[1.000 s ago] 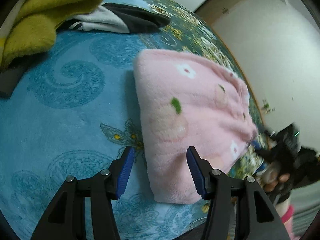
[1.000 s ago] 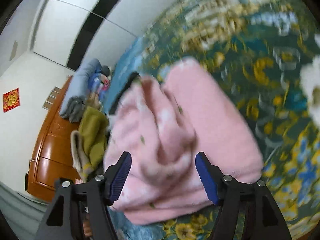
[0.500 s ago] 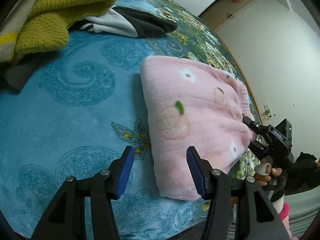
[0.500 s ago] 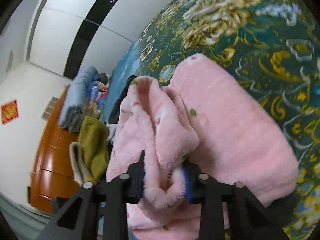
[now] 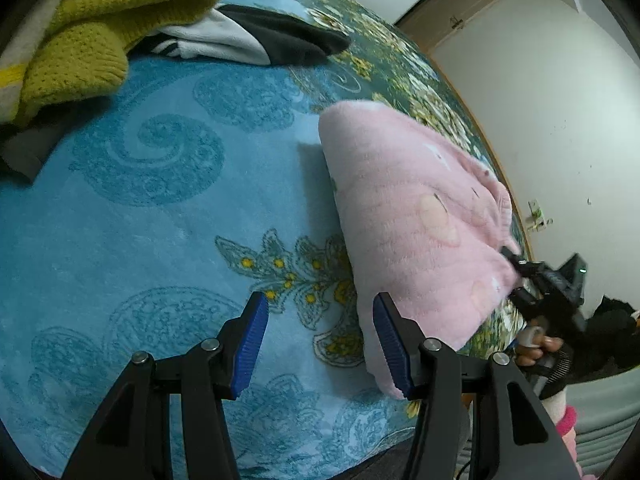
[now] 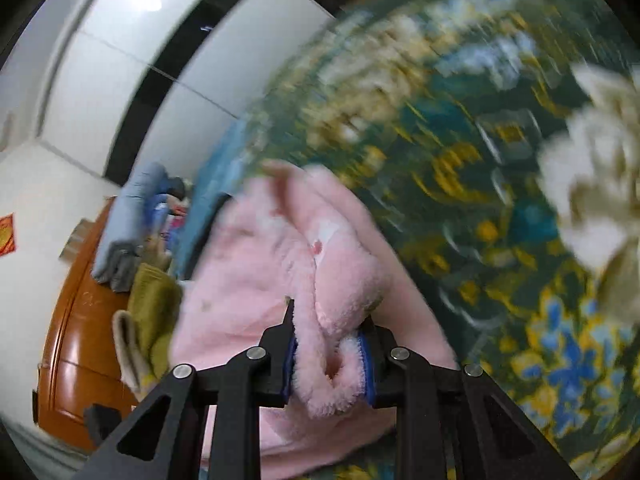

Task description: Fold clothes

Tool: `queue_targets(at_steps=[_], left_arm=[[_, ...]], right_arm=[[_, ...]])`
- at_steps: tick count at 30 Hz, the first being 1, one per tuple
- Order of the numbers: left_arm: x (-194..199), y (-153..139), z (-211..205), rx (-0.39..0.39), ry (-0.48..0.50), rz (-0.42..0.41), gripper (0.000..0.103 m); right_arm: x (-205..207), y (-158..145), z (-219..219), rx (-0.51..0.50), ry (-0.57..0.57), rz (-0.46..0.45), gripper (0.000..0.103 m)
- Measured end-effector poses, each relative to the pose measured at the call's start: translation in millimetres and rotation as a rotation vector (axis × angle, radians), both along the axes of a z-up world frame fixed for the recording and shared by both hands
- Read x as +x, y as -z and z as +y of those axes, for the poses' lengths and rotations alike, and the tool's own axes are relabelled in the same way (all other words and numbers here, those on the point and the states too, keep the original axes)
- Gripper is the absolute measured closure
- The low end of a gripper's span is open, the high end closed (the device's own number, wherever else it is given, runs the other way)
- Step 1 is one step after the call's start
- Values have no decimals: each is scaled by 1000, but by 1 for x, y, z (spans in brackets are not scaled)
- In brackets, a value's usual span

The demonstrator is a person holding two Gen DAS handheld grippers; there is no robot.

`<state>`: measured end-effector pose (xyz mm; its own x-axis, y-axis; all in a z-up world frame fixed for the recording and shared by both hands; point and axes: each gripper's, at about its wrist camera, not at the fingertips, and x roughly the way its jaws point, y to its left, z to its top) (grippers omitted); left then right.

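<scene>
Pink fleece (image 5: 416, 216): folded, lying on the blanket (image 5: 160, 208), right of centre in the left view; one corner lifted toward the lower right of that frame. In the right view the fleece (image 6: 256, 280) fills the lower centre, bunched into a thick fold.

Right gripper (image 6: 330, 354): I have its blue pads pressed in on that fold, cloth bulging out between them. In the left view I see it as a dark tool (image 5: 548, 280) at the fleece's right edge, held by a hand (image 5: 538, 346).

Left gripper (image 5: 318, 344): spread wide, nothing between the pads, low over the blanket; its right pad sits just beside the fleece's near edge, contact not clear.

Yellow knit (image 5: 92, 28): upper left, left view.

Black-and-white garment (image 5: 256, 40): beside the knit, top centre.

Wooden cabinet (image 6: 76, 344): lower left, right view; background blurred.
</scene>
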<state>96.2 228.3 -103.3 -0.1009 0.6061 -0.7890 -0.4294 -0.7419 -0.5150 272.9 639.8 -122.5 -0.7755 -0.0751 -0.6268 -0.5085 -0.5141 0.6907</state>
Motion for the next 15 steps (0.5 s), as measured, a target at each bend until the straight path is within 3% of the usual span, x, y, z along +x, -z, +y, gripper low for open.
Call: queue_targets(at_steps=[4,12,15], left_arm=[[3,-7,7,-17,14,35,47],[14,-41,37,-32,97,194,47],[24,-52,59,-17,174,251,47]], right_arm=[[5,-1,8,-11,-2,13,72],[6,-59,4,255,1,-47,60],[-17,-76,-8,324,-98,-29,60]])
